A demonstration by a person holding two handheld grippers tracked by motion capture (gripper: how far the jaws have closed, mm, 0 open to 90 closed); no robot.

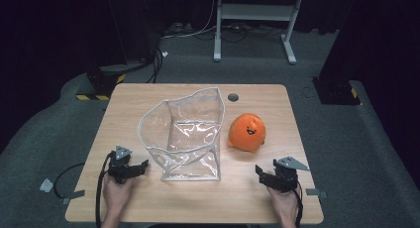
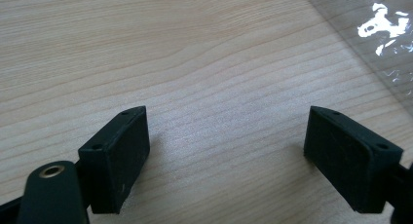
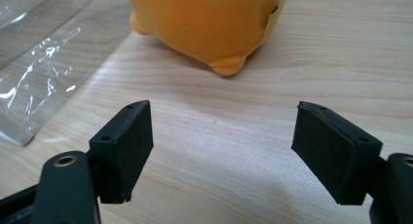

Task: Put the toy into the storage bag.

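A light wooden table [image 1: 148, 208] is seen from above, with a clear, soft plastic bag edged in white trim [image 1: 190, 139] standing open near its middle. Just to the right of the bag, and apart from it, a round orange plush toy with a small smiling face [image 1: 247, 132] rests on the tabletop.

The left gripper [image 1: 132, 169] is held low at the near left of the table, just beside the bag's near left corner; its jaws are spread wide with nothing between them. In the left gripper view, bare wood grain is seen between the black pads [image 2: 119, 156], and a corner of the bag [image 2: 375, 34] is seen at the far right.

The right gripper [image 1: 270, 178] is held at the near right of the table, nearer than the plush toy and not touching it. Its jaws are likewise parted and empty. In the right gripper view, the toy's orange underside and small feet [image 3: 209, 24] are seen ahead of the pads [image 3: 126, 146], with the crinkled bag [image 3: 34, 78] at the left.

Dark grey carpet [image 1: 346, 139] is seen around the table, and a white metal frame [image 1: 255, 20] stands at the far side.
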